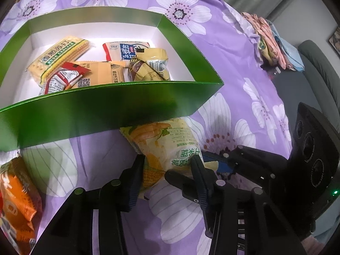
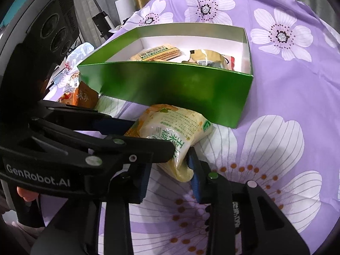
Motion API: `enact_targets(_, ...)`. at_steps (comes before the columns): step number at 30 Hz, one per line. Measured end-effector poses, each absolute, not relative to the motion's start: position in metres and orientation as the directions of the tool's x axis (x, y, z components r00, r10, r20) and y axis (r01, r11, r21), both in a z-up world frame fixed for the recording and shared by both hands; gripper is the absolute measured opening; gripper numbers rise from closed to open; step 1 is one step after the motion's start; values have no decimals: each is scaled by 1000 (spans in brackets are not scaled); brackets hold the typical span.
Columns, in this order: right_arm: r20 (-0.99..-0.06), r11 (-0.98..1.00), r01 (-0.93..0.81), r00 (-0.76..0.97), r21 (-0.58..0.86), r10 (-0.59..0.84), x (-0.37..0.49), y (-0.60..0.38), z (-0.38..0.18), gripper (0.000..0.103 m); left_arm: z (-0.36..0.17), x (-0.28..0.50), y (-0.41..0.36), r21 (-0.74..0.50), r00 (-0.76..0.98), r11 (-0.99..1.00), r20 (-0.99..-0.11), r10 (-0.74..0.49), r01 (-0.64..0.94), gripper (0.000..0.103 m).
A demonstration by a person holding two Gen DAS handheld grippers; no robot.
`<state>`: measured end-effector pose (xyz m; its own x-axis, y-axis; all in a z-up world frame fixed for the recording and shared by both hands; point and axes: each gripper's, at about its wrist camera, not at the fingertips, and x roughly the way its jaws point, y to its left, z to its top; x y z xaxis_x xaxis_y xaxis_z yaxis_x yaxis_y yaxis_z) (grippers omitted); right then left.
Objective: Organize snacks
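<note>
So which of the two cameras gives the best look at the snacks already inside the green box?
The left wrist view. It looks down into the green box, showing the cracker pack and several other packets. The right wrist view sees the box from lower, so its front wall hides most; only the cracker pack and some packet tops show.

In the right wrist view we see our right gripper (image 2: 170,170) closed on the near end of a yellow corn snack packet (image 2: 172,131), its blue pads pressing the wrapper from both sides. Our left gripper (image 2: 136,133) reaches in from the left and clamps the same packet. The packet lies on the purple flowered cloth (image 2: 286,97), just beside the green box (image 2: 170,82), which holds several wrapped snacks (image 2: 157,54).
</note>
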<state>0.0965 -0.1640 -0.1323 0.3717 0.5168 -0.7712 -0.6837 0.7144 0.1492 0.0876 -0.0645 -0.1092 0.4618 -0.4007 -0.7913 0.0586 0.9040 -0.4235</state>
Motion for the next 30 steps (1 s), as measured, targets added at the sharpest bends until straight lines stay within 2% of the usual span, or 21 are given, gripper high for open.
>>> enact_targets(13, -747, 714, -687, 403, 136, 529, 60, -164, -109, 32, -82, 50, -69, -378, 490, 923, -791, -366, 78, 45)
enact_targets(30, -685, 683, -726, 459, 78, 566, 15, -156, -65, 32, -37, 6, -63, -330, 589, 939, -741, -321, 97, 45)
